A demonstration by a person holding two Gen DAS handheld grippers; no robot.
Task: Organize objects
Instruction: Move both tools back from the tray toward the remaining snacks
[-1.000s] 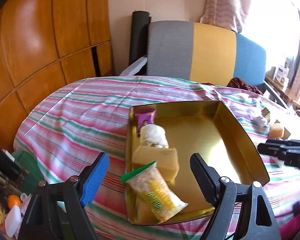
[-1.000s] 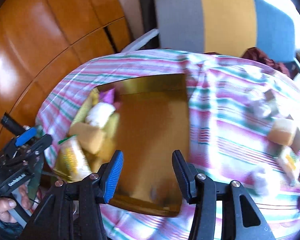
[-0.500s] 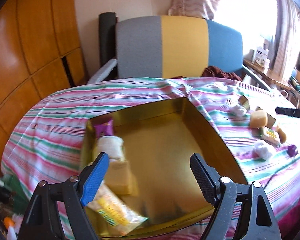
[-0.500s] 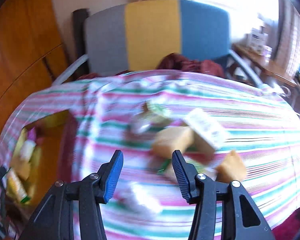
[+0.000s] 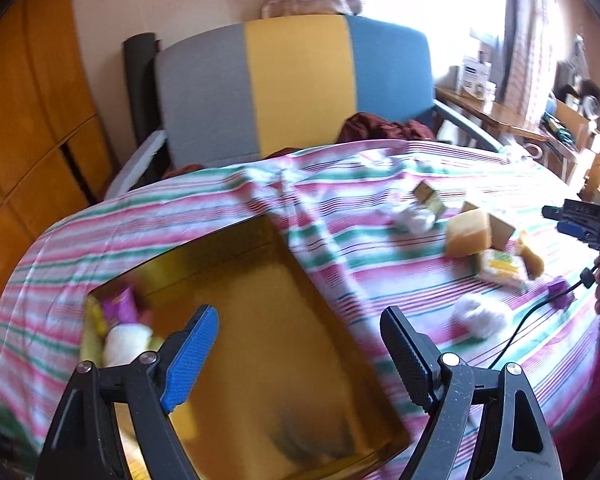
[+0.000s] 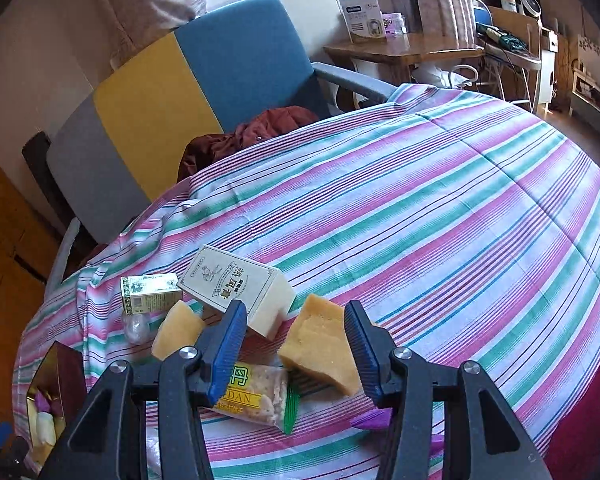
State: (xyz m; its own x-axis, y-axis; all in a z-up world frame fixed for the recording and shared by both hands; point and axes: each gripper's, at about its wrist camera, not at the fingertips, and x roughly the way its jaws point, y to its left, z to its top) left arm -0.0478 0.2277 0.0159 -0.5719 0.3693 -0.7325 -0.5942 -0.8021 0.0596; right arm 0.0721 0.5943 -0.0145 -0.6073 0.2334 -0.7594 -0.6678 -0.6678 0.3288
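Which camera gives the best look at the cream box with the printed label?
The right wrist view: the cream box sits sharp just past the right tool, label readable. In the left wrist view I cannot pick it out for certain among the small, blurred items far right.

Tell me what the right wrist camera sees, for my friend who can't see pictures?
The right gripper hangs with open jaws above snacks on a striped tablecloth: a yellow sponge-like block sits between the jaws, with a cracker packet below and a white box behind. A gold tray peeks in at far left, and a colourful chair stands behind.
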